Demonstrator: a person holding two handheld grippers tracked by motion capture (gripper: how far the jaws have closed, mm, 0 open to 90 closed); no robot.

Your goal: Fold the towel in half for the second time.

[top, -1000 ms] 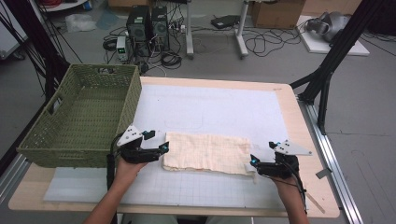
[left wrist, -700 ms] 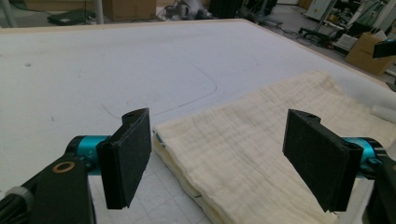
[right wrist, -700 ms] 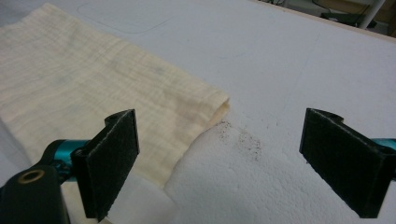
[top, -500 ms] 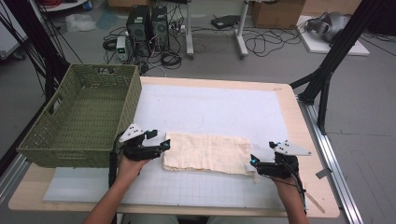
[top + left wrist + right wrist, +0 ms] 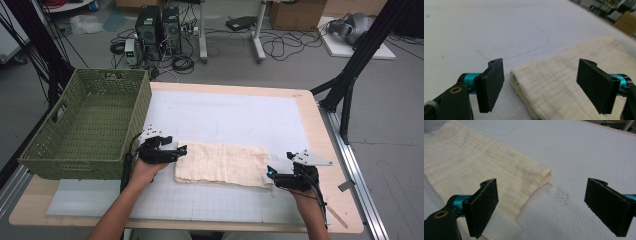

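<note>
The left gripper (image 5: 172,151) has its fingers (image 5: 490,83) spread wide and holding nothing, straddling the left end of the folded cream cloth (image 5: 220,164). The right gripper (image 5: 280,179) has its fingers (image 5: 482,206) equally wide apart and empty, at the cloth's near right corner, where a white layer shows beneath the cream one. The cloth lies flat on the white mat (image 5: 225,115) near the front of the desk (image 5: 325,150), between the two hands. A green woven basket (image 5: 85,130) stands at the left, just beside the left gripper.
</note>
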